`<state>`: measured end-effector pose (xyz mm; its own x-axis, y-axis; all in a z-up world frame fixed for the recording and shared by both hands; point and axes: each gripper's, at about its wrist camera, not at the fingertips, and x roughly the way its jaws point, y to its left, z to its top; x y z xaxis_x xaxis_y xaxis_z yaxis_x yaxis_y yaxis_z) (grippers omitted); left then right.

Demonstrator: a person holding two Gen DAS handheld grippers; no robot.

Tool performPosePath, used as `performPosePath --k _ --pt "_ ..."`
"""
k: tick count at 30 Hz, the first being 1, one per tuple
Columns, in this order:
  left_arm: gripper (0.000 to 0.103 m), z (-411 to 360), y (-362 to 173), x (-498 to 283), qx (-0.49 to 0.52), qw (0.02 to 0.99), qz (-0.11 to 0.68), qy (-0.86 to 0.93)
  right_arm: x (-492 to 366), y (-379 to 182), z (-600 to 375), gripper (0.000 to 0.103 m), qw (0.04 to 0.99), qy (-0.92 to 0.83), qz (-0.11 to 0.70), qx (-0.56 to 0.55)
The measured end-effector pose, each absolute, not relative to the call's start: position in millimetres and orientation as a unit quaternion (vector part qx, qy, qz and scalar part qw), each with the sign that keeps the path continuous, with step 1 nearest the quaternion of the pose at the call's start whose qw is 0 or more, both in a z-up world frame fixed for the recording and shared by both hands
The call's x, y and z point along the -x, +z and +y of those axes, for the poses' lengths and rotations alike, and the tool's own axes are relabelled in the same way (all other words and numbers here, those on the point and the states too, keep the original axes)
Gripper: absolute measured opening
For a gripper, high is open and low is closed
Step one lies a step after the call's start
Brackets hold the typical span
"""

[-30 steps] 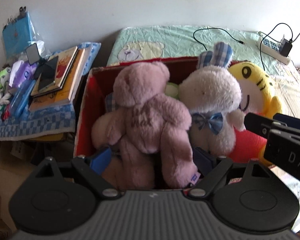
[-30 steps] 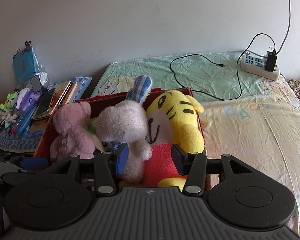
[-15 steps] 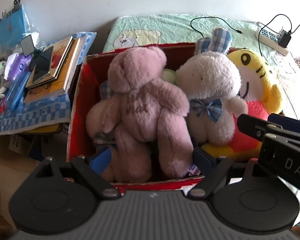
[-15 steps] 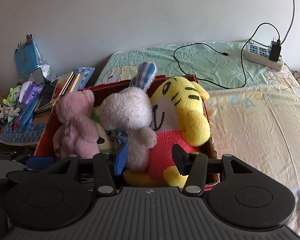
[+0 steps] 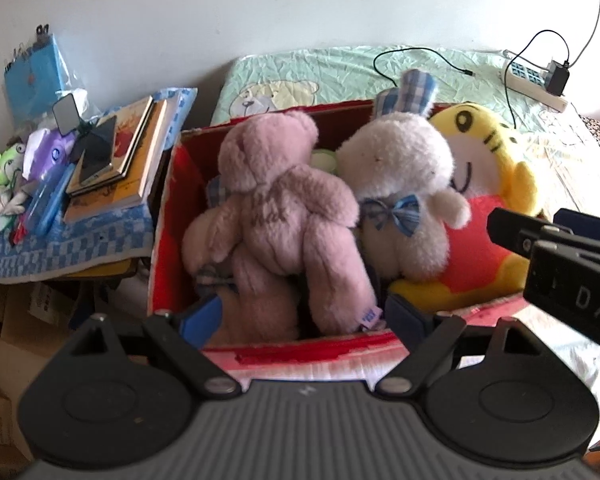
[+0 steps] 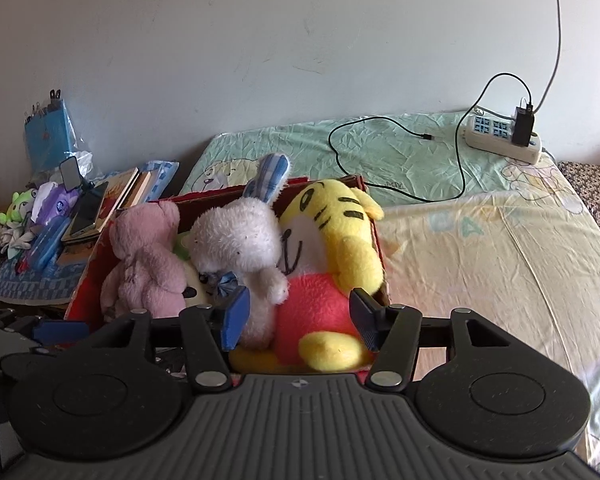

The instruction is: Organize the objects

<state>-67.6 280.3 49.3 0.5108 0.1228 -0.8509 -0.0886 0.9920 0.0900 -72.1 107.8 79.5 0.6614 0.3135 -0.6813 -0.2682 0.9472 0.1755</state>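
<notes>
With both the left gripper and right gripper spread and empty, the fluffy pink plush bear in the red cardboard box looks light, soft and squashy, best pinched by a leg or its torso.

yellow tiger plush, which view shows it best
The right wrist view: the yellow tiger plush shows whole there, face, stripes and red belly, in the red box. In the left wrist view the white rabbit plush and right gripper cover parts.
</notes>
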Motion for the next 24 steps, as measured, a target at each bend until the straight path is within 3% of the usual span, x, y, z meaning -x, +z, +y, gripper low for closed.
performPosePath --k 11,24 --pt "0.087 258.9 49.7 96.8 -0.007 0.867 0.491 0.089 92.1 82.4 89.2 0.058 0.904 0.183 0.385 -0.039" --pt "0.087 239.6 17.5 107.4 0.022 0.82 0.562 0.105 94.1 64.9 70.7 0.059 0.873 0.213 0.438 -0.037"
